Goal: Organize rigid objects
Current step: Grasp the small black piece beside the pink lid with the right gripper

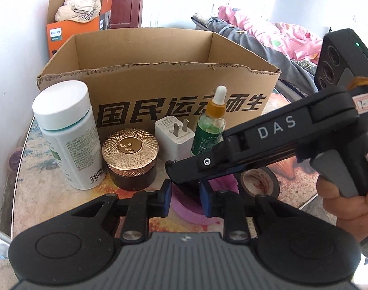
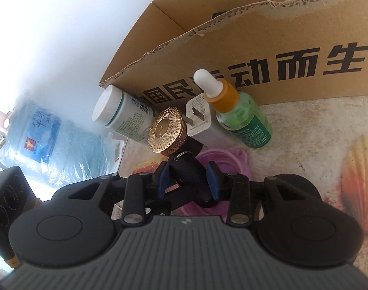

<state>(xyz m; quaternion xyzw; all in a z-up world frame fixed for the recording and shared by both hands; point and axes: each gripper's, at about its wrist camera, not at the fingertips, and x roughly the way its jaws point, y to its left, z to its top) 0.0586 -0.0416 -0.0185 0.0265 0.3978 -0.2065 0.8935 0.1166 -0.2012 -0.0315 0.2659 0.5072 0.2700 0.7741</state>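
Black key fob (image 2: pixel 184 169) with a metal ring – it sits over a purple dish (image 2: pixel 228 159) on the table, between both sets of blue pads. The left gripper (image 1: pixel 186 199) is clenched on it; the right gripper (image 2: pixel 187 181), marked "DAS", flanks it, though I cannot tell if it presses. Behind stand a white bottle (image 1: pixel 68 135), gold-lidded jar (image 1: pixel 130 157), white charger (image 1: pixel 173 137) and green dropper bottle (image 1: pixel 210 125) – then the cardboard box (image 1: pixel 159 89) printed "国民运动而生", and an orange box (image 1: pixel 70 33) reading "PHILIPS".

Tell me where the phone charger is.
The white charger stands before the cardboard box, between the gold-lidded jar and dropper bottle.
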